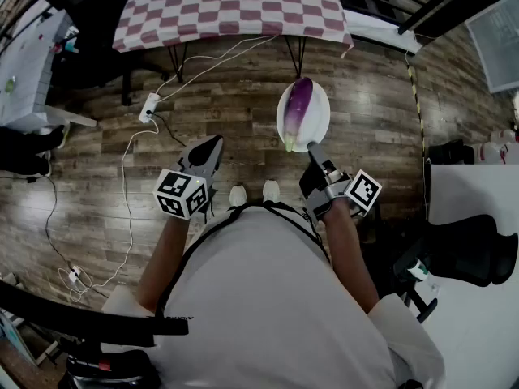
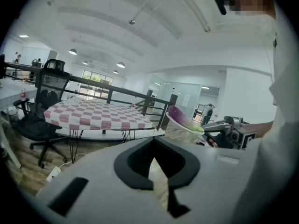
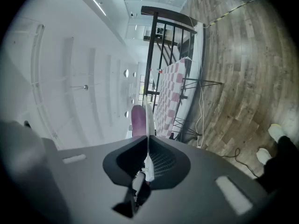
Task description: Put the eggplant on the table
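So, the eggplant [image 1: 298, 108] isn't on the table [image 1: 227, 6] yet. It's lying on a white plate [image 1: 321, 124] that is held short of the table's near edge, over the wood floor [image 1: 373, 96].

The plate's rim on the side away from the table is pinched by the right gripper [image 1: 315, 151]. Its jaws are closed down on that rim, and the thin white edge can be seen right between them in the right gripper view. The left gripper [image 1: 212, 146] is held about as far back from the table, off to the plate's side. Its jaws are together with nothing in them, so the right one is clearly nearer.

The eggplant's long axis is pointed at the table: purple end toward it, green stem end back toward the right gripper. A straight push forward is probably all that's needed, with the plate kept level so nothing rolls off.

Nothing is seen standing between the plate and the table's near edge. A power strip [image 1: 148, 108] and cables [image 1: 130, 185] are spread on the floor by the table's legs. An office chair [image 2: 37, 120] is parked at its left side, and a railing [image 2: 117, 90] runs behind it.
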